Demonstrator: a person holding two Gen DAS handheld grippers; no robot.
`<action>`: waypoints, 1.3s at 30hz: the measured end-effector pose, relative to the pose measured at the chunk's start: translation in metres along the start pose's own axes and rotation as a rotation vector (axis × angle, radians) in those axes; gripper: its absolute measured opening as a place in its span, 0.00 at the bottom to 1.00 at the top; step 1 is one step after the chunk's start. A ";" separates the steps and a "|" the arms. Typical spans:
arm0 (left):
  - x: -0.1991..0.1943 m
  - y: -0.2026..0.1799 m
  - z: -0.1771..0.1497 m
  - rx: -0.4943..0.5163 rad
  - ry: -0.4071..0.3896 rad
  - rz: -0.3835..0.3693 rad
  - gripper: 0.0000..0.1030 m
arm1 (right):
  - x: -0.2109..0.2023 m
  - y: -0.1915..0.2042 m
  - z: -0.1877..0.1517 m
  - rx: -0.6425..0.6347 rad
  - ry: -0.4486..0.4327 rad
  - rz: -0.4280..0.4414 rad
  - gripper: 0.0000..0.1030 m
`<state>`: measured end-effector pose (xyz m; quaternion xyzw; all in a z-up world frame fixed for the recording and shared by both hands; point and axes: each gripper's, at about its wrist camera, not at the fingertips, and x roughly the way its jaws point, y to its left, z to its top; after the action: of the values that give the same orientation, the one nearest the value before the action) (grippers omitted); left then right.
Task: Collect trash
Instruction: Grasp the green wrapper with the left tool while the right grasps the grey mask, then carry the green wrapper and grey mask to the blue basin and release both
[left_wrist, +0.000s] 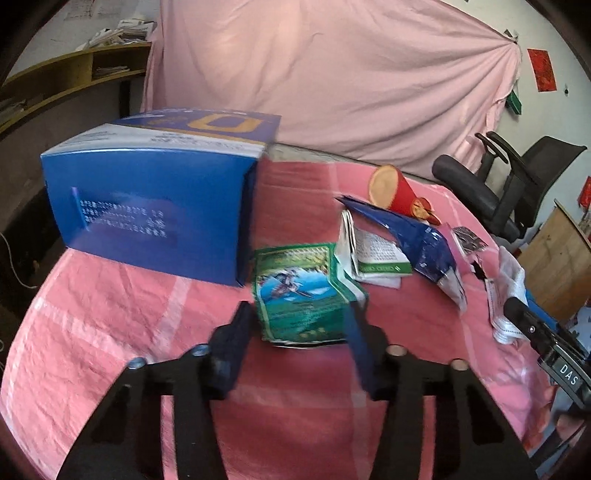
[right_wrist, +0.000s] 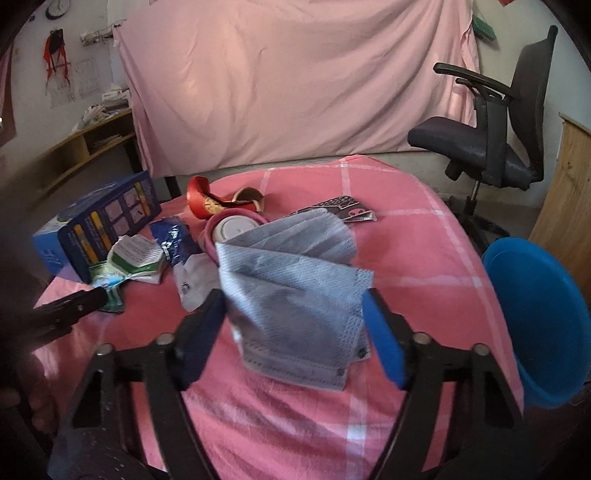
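Pink-clothed table — grey mask hides (partly) a cup.

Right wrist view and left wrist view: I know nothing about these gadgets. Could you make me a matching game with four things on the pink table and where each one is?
Things:
1. grey face mask
2. green packet
3. blue bowl
4. big blue box

Places:
A. between the left gripper fingers
B. at the table's right edge, tilted
C. standing left of the green packet
D. between the right gripper fingers

Pairs: 1-D, 2-A, 3-B, 4-C
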<state>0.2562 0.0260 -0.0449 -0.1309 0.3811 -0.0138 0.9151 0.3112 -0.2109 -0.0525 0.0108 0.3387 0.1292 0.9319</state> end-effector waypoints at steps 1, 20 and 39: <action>0.000 -0.001 0.000 0.002 0.000 -0.003 0.35 | -0.002 0.000 -0.001 0.000 -0.008 0.006 0.80; -0.009 -0.013 -0.017 0.044 -0.021 -0.030 0.19 | -0.023 -0.001 -0.012 0.006 -0.079 0.133 0.45; 0.010 -0.027 -0.002 0.173 0.025 -0.070 0.20 | -0.008 0.011 -0.023 -0.031 0.022 0.207 0.44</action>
<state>0.2635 -0.0014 -0.0462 -0.0645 0.3849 -0.0805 0.9172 0.2880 -0.2042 -0.0636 0.0300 0.3440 0.2301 0.9098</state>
